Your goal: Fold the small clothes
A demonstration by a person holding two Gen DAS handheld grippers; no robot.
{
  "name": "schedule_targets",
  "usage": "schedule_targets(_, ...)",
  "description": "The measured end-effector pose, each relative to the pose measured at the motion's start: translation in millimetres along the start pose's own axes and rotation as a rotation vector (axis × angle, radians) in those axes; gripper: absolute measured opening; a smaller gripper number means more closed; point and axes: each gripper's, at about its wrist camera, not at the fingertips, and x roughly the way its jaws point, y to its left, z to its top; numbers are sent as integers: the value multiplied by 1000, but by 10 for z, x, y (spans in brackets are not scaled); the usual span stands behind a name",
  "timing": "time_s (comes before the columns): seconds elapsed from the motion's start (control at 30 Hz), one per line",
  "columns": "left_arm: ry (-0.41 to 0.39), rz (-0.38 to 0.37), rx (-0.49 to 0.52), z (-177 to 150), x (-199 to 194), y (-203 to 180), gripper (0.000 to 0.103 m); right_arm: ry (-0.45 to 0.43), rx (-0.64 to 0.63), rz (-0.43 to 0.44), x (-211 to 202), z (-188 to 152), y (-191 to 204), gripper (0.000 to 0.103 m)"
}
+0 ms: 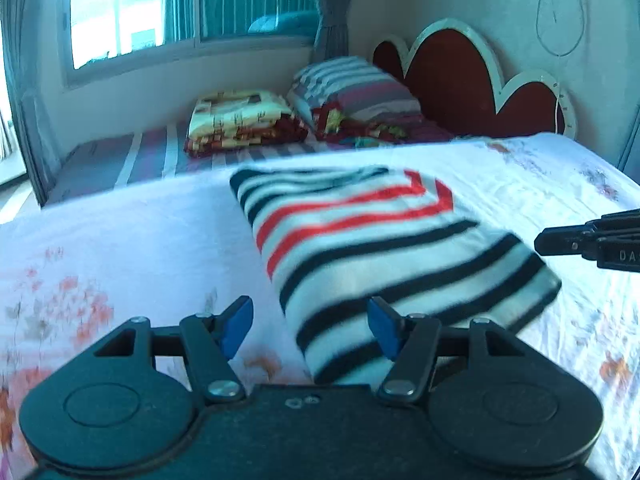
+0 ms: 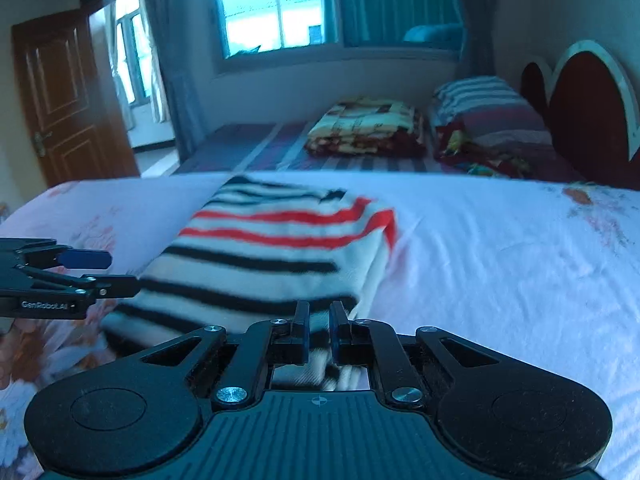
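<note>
A flowered sheet (image 1: 120, 248) covers the near bed; on it lies the folded striped top (image 1: 384, 248) — white with black bands and red ones toward its far end — a flat rectangle at the middle of the sheet. The left gripper (image 1: 310, 326) sits at the top's near left corner, its jaws released, blue pads well apart; the corner lies below the gap, but the pads do not press it. In the right wrist view it (image 2: 100, 270) comes in from the left edge, just beside the top (image 2: 272, 256). The right gripper (image 2: 319, 334) is at the top's near right edge, jaws clenched to a thin slit with no cloth seen pinched; its tip (image 1: 552, 242) shows at the right in the left view. Behind — a folded quilt (image 1: 240, 122), a striped pillow (image 1: 356, 88), a red headboard (image 1: 460, 76).
</note>
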Motion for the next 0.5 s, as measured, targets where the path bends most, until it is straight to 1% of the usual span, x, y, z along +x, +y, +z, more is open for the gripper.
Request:
schedule_targets(0.07, 30, 13, -3, -80, 49, -26, 61, 47, -23, -33, 106, -89, 34, 9)
schedule_targets(0.1, 41, 25, -1, -115, 77, -34, 63, 68, -23, -45, 166, -134, 23, 9)
schedule_targets(0.17, 55, 36, -11, -188, 135, -31, 63, 95, 19, -44, 267, -227, -41, 9)
schedule_targets(0.23, 52, 33, -36, -222, 144, -9, 64, 99, 44, -41, 311, -294, -81, 9)
schedule_targets(0.3, 51, 38, -37, -232, 137, 3, 65, 99, 70, -39, 320, -315, -114, 9)
schedule_targets(0.5, 57, 43, -34, -243, 152, 4, 66, 108, 80, -52, 354, -344, -143, 9)
